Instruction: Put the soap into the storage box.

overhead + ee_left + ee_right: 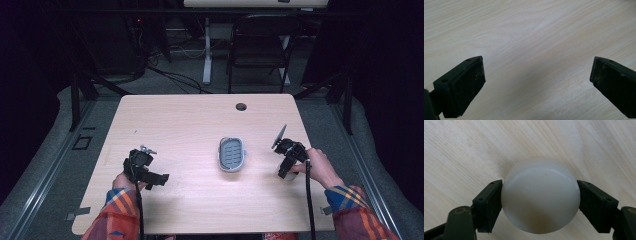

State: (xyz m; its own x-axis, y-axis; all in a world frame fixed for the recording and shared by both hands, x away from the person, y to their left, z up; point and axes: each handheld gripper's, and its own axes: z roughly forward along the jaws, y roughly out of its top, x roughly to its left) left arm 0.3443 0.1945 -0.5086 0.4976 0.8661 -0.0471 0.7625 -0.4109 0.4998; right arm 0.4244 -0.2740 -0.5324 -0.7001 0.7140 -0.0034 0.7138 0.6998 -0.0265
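A smooth white rounded object sits on the wooden table, with my right gripper shut on it, one jaw pressed to each side. From above, that right gripper is at the table's right, pointing down. A grey oval dish with a slotted floor lies at the table's middle, to the left of it and apart. My left gripper rests near the front left, lying on its side. Its jaws stand wide apart in the left gripper view, and the left gripper is open over bare wood.
The light wooden table has a round cable hole near its far edge. A black chair and a desk leg stand on the floor beyond it. Dark frames flank both sides of the table.
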